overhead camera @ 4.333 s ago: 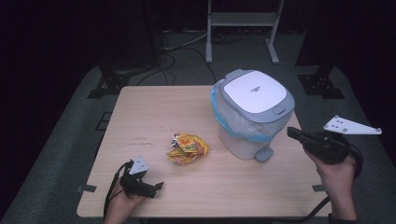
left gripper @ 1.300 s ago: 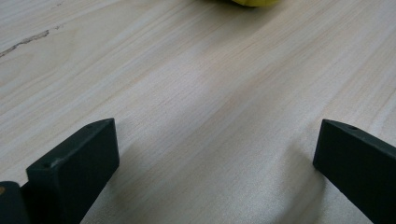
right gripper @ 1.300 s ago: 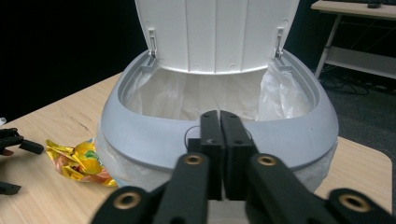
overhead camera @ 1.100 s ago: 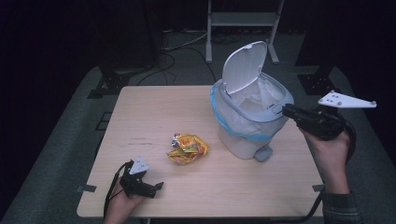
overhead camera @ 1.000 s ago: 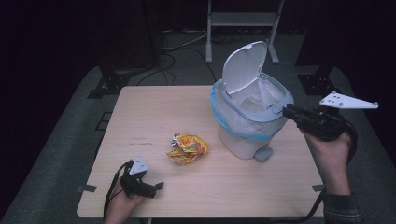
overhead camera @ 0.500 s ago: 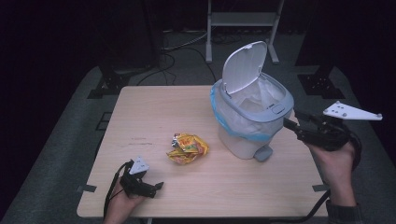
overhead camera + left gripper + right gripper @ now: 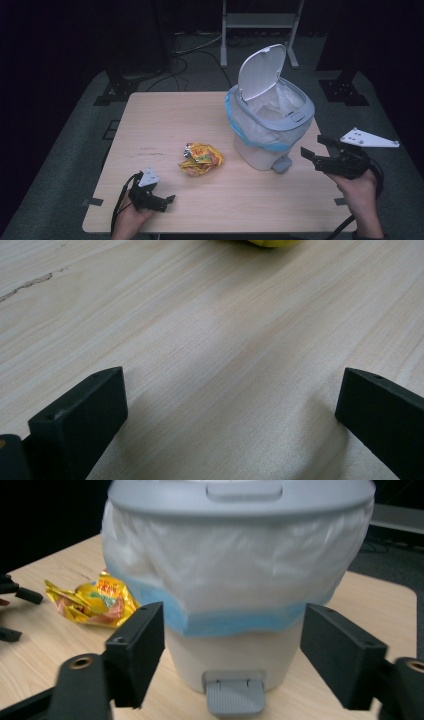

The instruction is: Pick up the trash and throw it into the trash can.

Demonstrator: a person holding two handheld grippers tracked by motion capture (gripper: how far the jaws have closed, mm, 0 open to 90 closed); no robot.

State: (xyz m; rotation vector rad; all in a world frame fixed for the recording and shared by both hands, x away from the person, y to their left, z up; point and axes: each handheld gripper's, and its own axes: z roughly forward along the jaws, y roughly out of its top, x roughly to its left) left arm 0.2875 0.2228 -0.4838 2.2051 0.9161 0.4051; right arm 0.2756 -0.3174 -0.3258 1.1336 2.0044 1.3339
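Down from the bin's rim, the right claw (image 7: 314, 146) now hangs low beside the bin (image 7: 270, 130), whose lid (image 7: 261, 71) has sprung upright since the earliest look. Its jaws have just been opening and stand spread, with nothing between them; straight ahead of them sits the grey pedal (image 7: 234, 696) at the bin's foot. The crumpled yellow wrapper (image 7: 201, 159) lies on the counter (image 7: 175, 115) beyond the bin from this claw, and just ahead of the left claw (image 7: 165, 202), which rests spread and empty on the wood. My worry is that the lid looks only propped open. A knock from the right claw on the pedal or rim could drop it shut before the wrapper arrives, or tug the loose liner (image 7: 235, 570) off the rim.
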